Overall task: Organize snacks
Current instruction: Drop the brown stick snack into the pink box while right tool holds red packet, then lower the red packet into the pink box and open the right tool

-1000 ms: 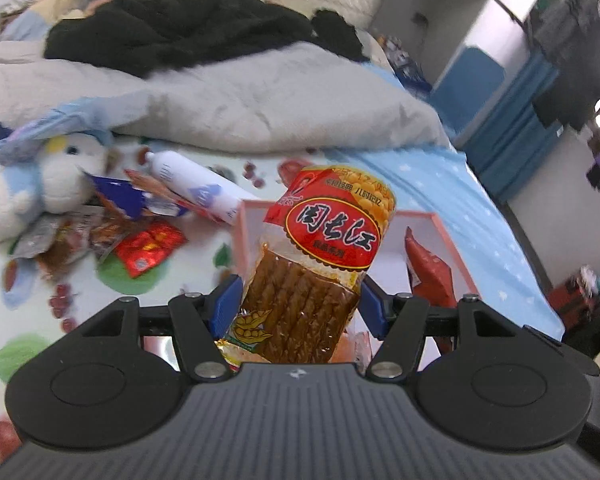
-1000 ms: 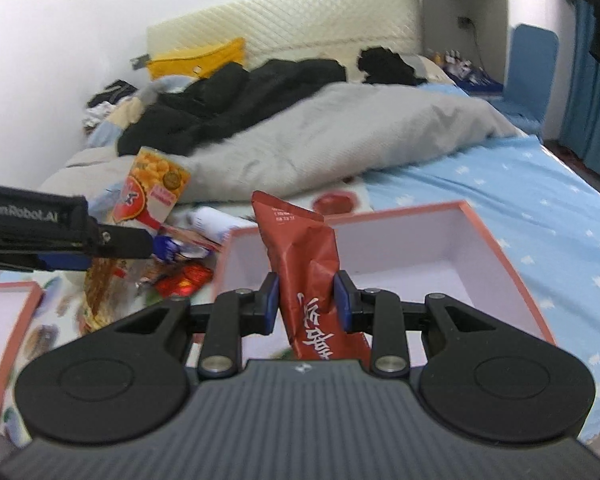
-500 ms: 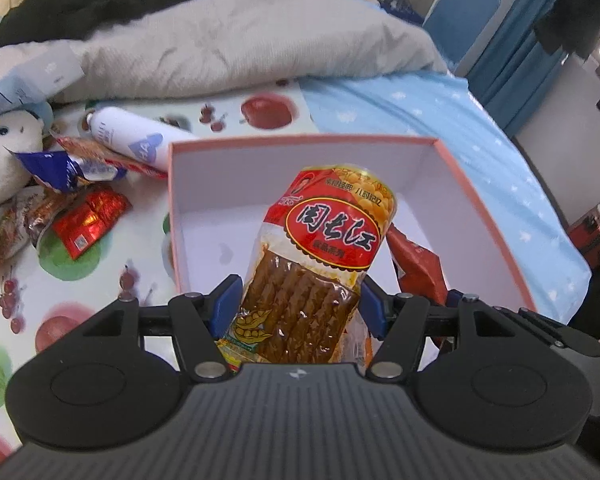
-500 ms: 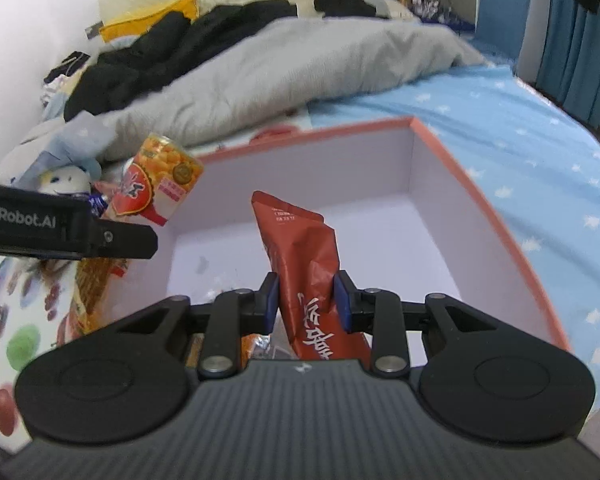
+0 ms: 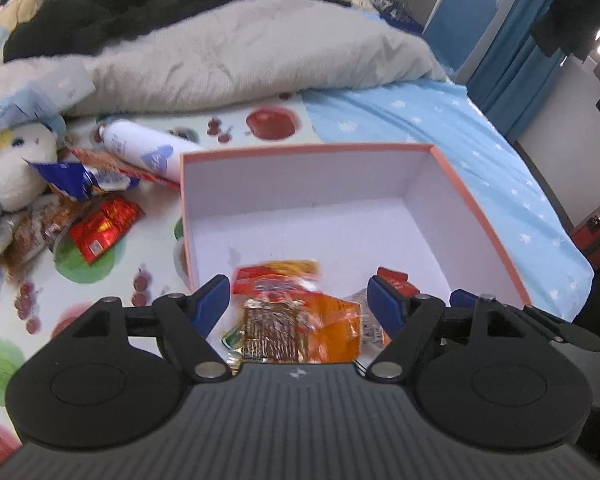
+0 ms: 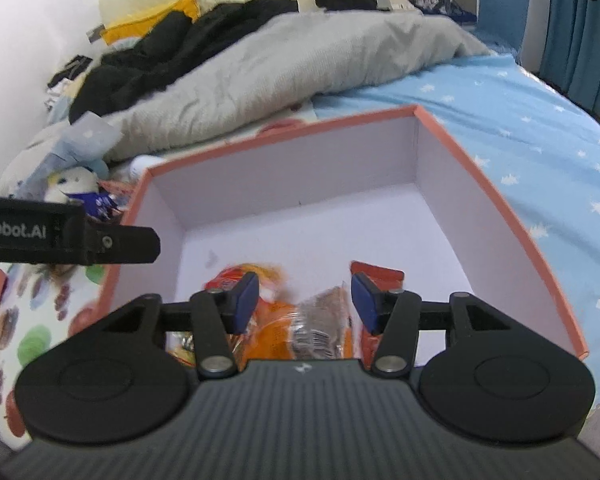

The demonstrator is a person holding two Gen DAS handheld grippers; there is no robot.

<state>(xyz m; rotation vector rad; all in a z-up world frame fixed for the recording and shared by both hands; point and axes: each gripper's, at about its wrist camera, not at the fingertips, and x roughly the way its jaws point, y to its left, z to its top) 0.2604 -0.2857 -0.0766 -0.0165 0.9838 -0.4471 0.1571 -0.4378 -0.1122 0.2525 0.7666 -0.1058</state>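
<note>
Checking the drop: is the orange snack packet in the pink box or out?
In. The orange snack packet lies on the pink box floor, clear of the opening left hand-held gripper.

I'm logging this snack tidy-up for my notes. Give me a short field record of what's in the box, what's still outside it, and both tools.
container: pink-rimmed box, open, on the bed
in box: yellow-red snack pack; red packet
outside box: white tube, blue wrapper, red foil packet, plush toy
left tool: jaws opening, snack pack released
right tool: jaws opening, nothing gripped
</note>
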